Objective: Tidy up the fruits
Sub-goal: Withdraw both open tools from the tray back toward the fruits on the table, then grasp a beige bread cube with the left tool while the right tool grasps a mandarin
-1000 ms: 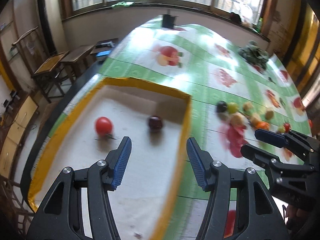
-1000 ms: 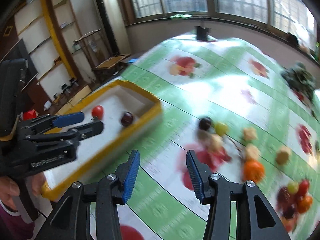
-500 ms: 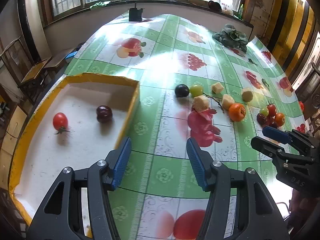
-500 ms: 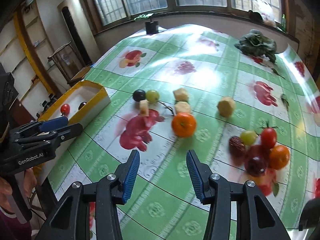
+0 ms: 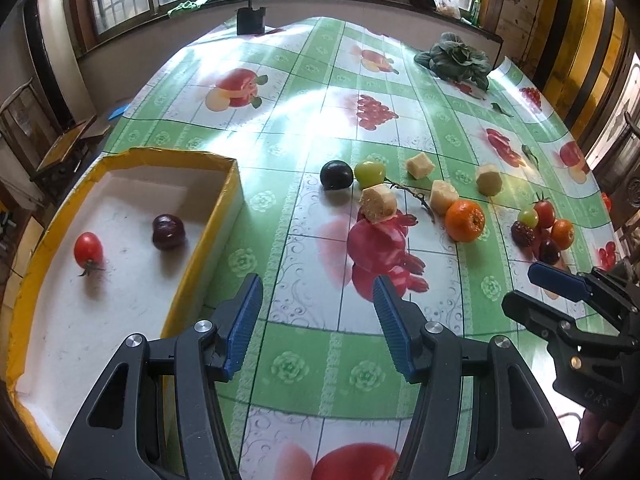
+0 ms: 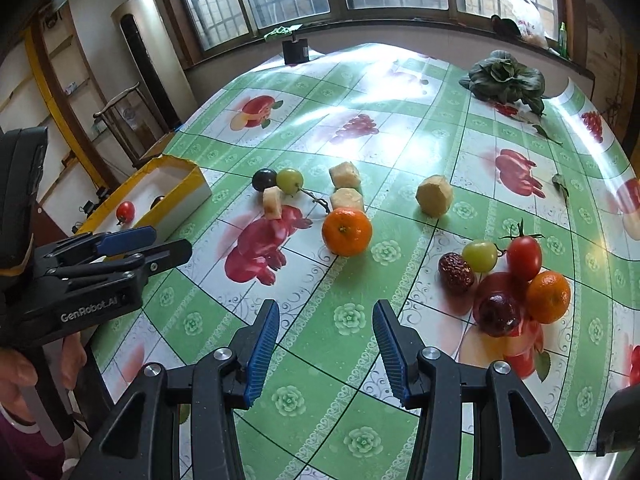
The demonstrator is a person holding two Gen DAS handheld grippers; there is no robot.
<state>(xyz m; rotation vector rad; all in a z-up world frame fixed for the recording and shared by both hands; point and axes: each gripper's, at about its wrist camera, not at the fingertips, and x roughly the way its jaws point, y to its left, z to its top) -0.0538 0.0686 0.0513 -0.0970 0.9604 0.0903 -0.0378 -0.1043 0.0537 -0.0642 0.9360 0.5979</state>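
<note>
A yellow-rimmed white box [image 5: 234, 184] sits at the table's left edge and holds a red tomato [image 5: 88, 249] and a dark plum [image 5: 168, 231]. On the cloth lie a dark plum [image 5: 336, 175], a green grape [image 5: 369, 172], pale cut chunks [image 5: 378, 204], and an orange [image 6: 346, 231]. A cluster with a tomato [image 6: 523, 257], a small orange [image 6: 547, 297], a date [image 6: 455, 267] and a grape [image 6: 479, 256] lies at the right. My left gripper [image 5: 316, 320] is open and empty beside the box. My right gripper [image 6: 323, 340] is open and empty, short of the orange.
A leafy green vegetable [image 6: 504, 77] lies at the far right of the table. A dark square object [image 5: 251, 20] stands at the far edge by the windows. Wooden chairs [image 5: 60, 148] stand off the table's left side. The tablecloth [image 5: 304, 364] has printed fruit.
Both grippers have swung right, from over the box toward the loose fruit, and have drawn slightly nearer. Both stay open and empty. No fruit has moved.
</note>
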